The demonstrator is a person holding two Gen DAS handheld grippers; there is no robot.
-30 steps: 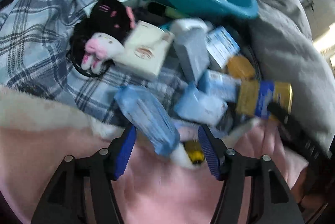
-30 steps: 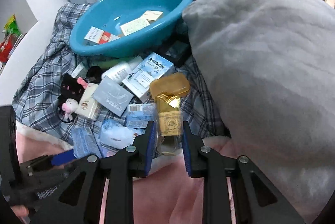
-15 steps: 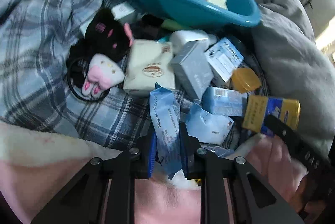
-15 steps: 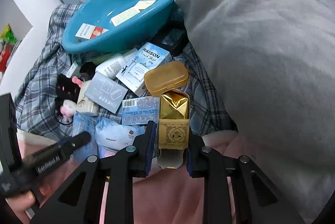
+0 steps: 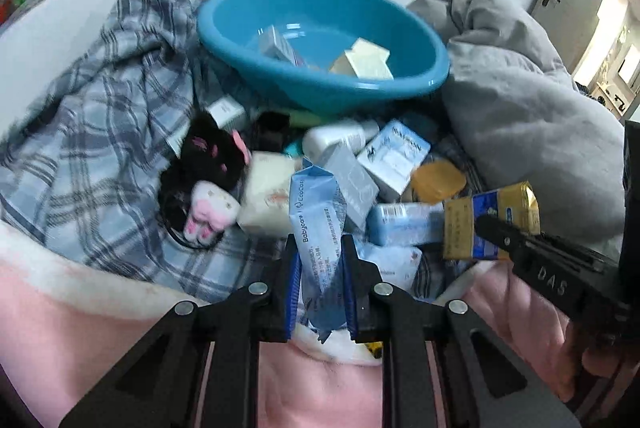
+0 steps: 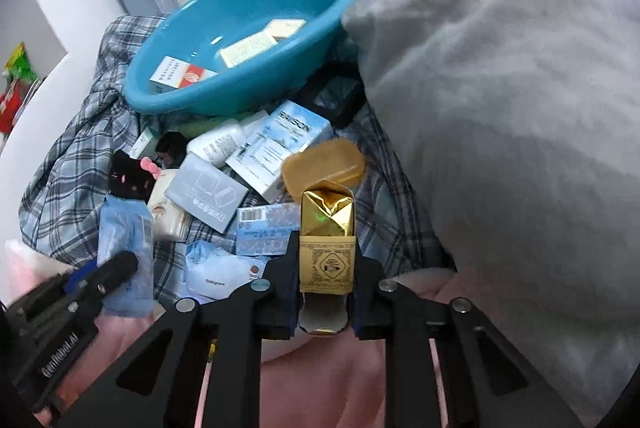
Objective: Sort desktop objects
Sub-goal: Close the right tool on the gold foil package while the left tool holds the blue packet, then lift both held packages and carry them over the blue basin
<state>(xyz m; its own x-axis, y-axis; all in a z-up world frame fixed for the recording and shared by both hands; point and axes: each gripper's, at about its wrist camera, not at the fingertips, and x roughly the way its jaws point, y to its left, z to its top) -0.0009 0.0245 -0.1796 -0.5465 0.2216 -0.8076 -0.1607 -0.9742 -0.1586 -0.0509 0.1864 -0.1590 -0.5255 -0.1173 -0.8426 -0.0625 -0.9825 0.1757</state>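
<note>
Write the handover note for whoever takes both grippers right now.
Left gripper: shut on the blue wipes pack, lifted above the pile.
Right gripper: shut on the gold carton, its foil top open.
Teal basin: three small boxes inside.
Left to do: drop both held items, then clear the boxes, white bottle, amber case and plush toy off the plaid cloth.
</note>
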